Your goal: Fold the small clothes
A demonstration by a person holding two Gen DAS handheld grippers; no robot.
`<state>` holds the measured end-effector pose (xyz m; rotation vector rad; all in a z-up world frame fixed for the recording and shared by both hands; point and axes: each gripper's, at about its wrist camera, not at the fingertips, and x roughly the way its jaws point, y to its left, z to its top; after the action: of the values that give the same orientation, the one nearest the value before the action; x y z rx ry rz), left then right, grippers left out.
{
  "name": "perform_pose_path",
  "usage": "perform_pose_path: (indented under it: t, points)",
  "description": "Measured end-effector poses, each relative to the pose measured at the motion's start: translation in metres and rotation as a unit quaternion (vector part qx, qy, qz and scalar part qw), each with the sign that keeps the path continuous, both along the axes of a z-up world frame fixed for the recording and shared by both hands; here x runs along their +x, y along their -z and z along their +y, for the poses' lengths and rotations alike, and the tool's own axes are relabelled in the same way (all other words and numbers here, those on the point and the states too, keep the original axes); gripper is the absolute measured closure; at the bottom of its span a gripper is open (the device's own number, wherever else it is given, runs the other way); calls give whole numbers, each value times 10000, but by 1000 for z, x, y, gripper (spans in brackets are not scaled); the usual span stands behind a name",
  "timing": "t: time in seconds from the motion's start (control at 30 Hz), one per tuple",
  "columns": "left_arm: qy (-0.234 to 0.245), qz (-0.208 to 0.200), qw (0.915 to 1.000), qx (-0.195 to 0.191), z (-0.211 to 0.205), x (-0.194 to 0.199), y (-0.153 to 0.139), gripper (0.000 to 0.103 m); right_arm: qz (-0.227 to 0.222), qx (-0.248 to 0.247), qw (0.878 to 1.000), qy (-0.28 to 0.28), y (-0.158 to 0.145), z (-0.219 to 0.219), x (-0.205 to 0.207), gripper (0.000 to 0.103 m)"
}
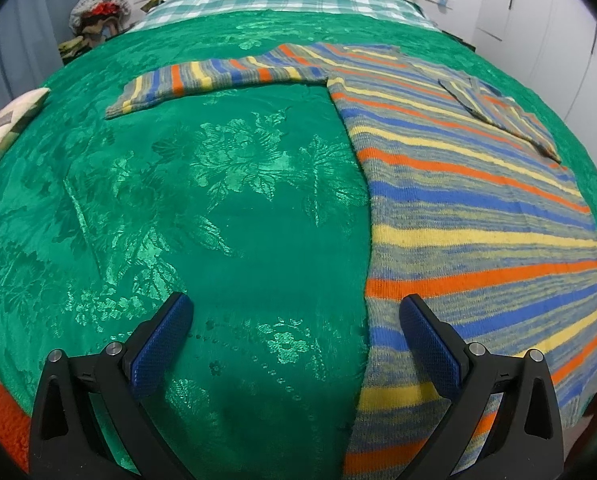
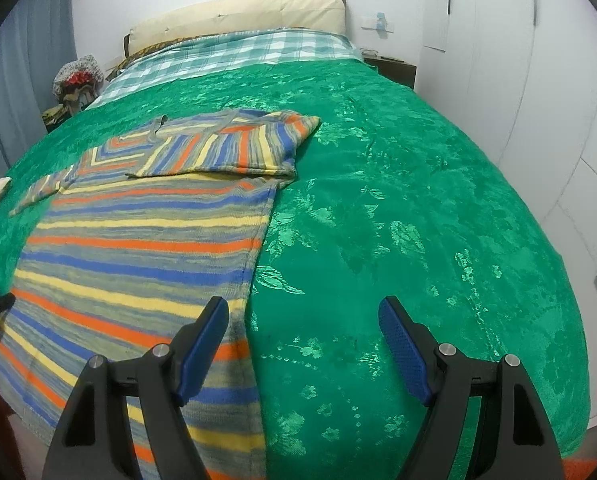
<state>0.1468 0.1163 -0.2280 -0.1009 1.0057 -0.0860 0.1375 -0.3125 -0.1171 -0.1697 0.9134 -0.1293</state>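
While sweater is lying flat along bed's near edge, right sleeve already folded in, left sleeve is being left outstretched. Left gripper and right gripper are being held spread, empty. Next judged: left sleeve cuff to be pinched, folded across.

2 wrist views, angled down, near, sharing striped sweater

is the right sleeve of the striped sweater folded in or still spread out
Folded in. The striped knitted sweater's right sleeve lies across the chest, while the left sleeve stretches flat on the green bedspread.
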Motion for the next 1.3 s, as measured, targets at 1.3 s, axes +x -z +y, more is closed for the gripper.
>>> perform_pose_path:
  t: [1.3]
  points:
    - [-24, -29, 10000, -18, 0, -2, -1, 0, -201, -146, 9996, -92, -14, 0, -10, 26]
